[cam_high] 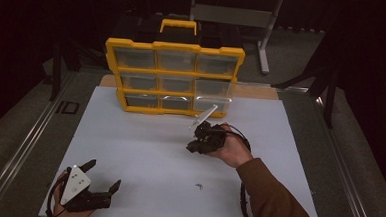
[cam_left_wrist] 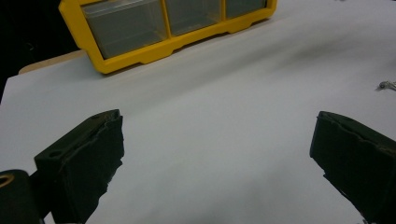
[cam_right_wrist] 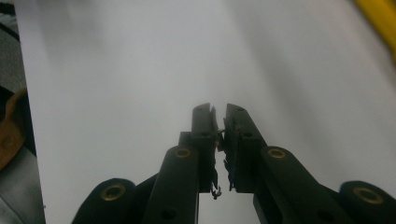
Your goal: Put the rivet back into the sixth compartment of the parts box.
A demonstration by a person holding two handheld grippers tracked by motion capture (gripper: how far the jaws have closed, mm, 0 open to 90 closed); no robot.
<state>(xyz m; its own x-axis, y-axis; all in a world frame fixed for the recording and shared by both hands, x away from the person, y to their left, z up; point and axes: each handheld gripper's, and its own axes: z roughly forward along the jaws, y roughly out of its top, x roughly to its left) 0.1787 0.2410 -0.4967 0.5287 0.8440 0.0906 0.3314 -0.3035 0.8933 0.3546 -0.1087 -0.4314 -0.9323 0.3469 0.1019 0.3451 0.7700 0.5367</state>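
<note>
**A:** What stands on the table, and does it hold anything?

**B:** A yellow organiser case stands upright at the far edge of a white board. It has a yellow handle on top and nine clear-fronted drawers, three rows of three. The light is dim and the fronts are hazy, so I cannot tell what lies inside any drawer. The left gripper view shows the bottom row close up; those drawers look grey, with nothing distinct in them.

**A:** Where are the two claws?

**B:** The left gripper rests on the near left corner of the board, jaws spread wide with bare board between them. The right gripper is held above the board's middle, in front of the case's bottom right drawer, well apart from the left one.

**A:** Is the right one holding something?

**B:** Its jaws stand nearly together. In the right gripper view a tiny dark piece sits pinched between the pads; it is too small to identify.

**A:** Anything loose?

**B:** A small metal part lies on the board, near the front edge, below the right hand.
</note>
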